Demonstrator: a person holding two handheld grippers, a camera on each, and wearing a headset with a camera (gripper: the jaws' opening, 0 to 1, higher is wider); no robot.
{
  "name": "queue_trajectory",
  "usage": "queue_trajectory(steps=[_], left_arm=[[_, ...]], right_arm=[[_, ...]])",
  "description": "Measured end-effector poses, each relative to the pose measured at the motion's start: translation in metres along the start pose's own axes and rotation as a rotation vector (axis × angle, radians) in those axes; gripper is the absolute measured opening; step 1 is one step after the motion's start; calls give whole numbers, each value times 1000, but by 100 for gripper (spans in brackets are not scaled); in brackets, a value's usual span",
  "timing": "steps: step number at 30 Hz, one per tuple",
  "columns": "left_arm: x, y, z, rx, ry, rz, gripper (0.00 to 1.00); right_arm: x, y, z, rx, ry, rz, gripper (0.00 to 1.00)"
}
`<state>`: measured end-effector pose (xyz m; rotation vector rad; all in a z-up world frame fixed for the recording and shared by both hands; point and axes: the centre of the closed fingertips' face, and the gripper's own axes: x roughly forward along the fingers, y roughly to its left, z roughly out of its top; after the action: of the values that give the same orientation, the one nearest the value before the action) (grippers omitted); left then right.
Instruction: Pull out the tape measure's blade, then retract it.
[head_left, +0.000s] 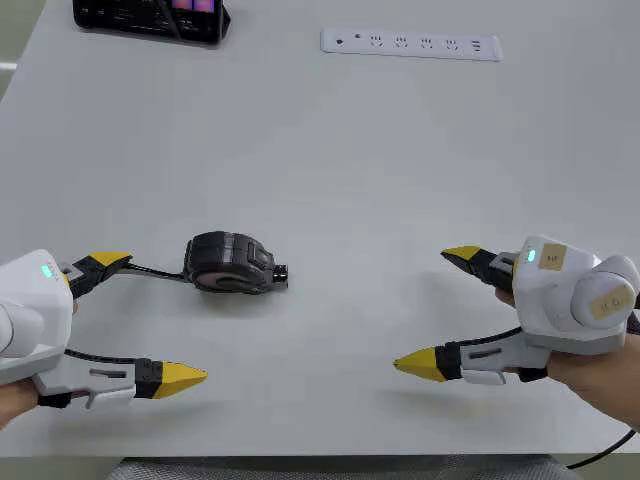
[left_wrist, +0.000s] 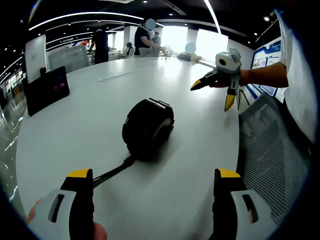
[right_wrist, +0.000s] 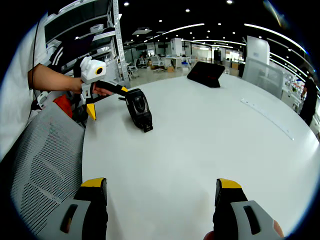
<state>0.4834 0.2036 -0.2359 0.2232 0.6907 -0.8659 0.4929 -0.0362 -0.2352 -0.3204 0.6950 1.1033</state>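
— Progress?
— None yet: the tape measure (head_left: 232, 264) lies on the table (head_left: 330, 150), blade wound in; pulling and retracting both remain
— Claws?
— Both gape empty: left gripper (head_left: 165, 317) beside its strap (head_left: 155, 271), right gripper (head_left: 419, 309) well apart past its hook (head_left: 283, 270)

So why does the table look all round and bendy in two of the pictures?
Left gripper view and right gripper view: fisheye lenses curve the flat white table like a ball; head view: it looks flat and evenly lit, with just a soft shadow under the tape measure; left gripper view: the table's far end shines bright with glare.
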Motion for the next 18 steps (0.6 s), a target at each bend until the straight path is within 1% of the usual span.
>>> queue_trajectory(steps=[11, 18], left_arm=[[0, 1, 0, -1, 1, 1, 99], [-1, 1, 0, -3, 0, 2, 99]], right_arm=[[0, -1, -1, -5, 5, -4, 89], [1, -2, 1, -8, 1, -8, 91]])
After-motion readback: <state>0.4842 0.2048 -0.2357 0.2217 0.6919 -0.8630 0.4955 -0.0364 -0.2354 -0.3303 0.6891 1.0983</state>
